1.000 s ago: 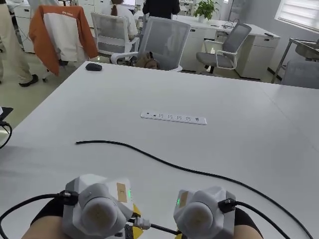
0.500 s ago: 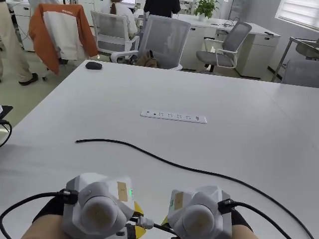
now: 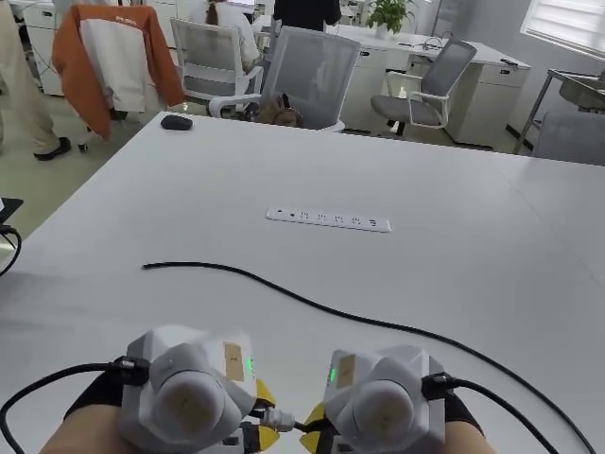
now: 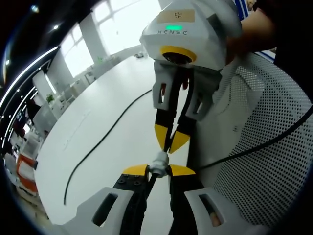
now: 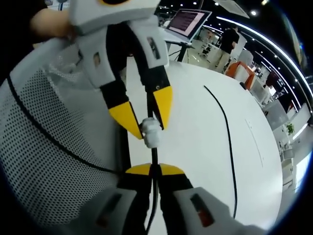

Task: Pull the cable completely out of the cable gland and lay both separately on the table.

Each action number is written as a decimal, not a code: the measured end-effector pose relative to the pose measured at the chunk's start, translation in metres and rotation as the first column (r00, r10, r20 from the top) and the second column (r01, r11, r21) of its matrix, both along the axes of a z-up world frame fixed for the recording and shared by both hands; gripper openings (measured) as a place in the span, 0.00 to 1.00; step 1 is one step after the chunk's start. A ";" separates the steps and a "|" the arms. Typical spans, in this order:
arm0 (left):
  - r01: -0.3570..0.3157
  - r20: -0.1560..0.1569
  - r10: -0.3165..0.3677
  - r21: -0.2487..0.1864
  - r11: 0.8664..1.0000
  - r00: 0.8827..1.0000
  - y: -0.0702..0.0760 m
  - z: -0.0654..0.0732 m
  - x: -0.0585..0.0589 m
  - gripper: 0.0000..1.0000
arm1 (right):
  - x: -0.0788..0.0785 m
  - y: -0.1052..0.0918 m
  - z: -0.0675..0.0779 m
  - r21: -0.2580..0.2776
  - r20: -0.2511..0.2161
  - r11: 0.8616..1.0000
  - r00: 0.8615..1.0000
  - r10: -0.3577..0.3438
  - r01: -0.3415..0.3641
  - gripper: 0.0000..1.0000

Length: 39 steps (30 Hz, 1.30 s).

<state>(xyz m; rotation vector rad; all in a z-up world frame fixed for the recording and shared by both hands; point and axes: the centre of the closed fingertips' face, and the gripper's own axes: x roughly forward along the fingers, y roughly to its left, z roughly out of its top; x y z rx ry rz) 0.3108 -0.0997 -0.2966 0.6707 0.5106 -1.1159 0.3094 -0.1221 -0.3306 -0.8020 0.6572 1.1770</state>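
My left gripper point(image 3: 263, 416) is shut on the white cable gland point(image 3: 276, 417) at the table's near edge. In the left gripper view the cable gland point(image 4: 159, 161) sits between my own yellow fingertips point(image 4: 134, 170). My right gripper point(image 3: 314, 422) faces it, shut on the black cable point(image 3: 378, 326) just beside the gland. In the right gripper view the cable point(image 5: 154, 155) runs from my shut jaws up into the gland point(image 5: 150, 132), which the left gripper point(image 5: 144, 117) grips. The cable's long loose part lies in a curve across the table point(image 3: 454, 199).
A white power strip point(image 3: 328, 222) lies mid-table and a black mouse point(image 3: 176, 122) at the far left edge. Office chairs point(image 3: 312, 80) and an orange jacket point(image 3: 113, 57) stand beyond the table. A mesh chair back point(image 4: 264, 122) is close behind the grippers.
My right gripper has moved left, closer to the gland, so the stretch of cable between the two grippers is shorter. The left gripper has stayed put.
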 end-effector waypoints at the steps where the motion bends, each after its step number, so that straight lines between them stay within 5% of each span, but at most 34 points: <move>1: -0.006 0.003 0.006 0.002 1.000 1.000 0.001 0.000 0.001 0.17 | 0.001 -0.002 -0.001 -0.008 0.002 1.000 1.000 -0.005 0.005 0.02; 23: -0.058 0.002 0.058 0.016 0.998 0.998 0.012 -0.003 0.009 0.17 | 0.011 -0.029 -0.014 -0.115 -0.016 0.987 0.993 -0.114 0.112 0.02; 33: -0.137 0.032 0.136 0.013 0.990 0.990 0.025 0.002 0.023 0.17 | 0.018 -0.048 -0.019 -0.163 -0.015 0.967 0.979 -0.202 0.197 0.02; 39: -0.113 0.017 0.113 0.035 0.993 0.993 0.022 -0.003 0.017 0.17 | 0.028 -0.046 -0.007 -0.094 0.007 0.964 0.969 -0.249 0.248 0.02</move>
